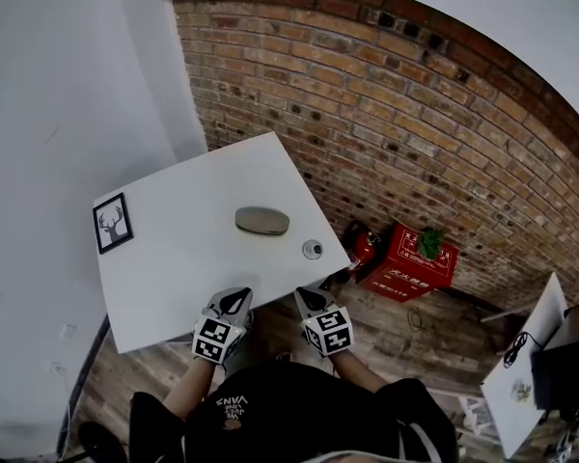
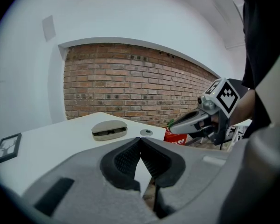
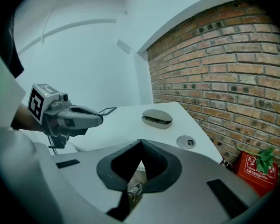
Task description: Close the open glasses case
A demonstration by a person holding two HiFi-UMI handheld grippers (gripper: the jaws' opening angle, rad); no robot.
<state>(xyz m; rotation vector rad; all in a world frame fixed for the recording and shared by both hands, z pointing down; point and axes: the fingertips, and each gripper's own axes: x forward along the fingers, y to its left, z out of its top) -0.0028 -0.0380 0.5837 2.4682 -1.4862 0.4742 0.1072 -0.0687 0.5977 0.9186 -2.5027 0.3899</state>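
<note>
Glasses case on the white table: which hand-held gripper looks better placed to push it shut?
Probably the left hand-held gripper: it lines up closer with the glasses case than the right hand-held gripper. Both are shut, empty, at the near edge of the table.

Contents within the glasses case [image 2: 109, 129] gap: too dark to identify. Red box [image 1: 412, 263] print, centre right: illegible.

Open table [image 1: 174, 258] surrounds the glasses case [image 1: 262, 221]; a grommet [image 1: 312, 250] sits near, picture frame [image 1: 113, 223] well apart.
</note>
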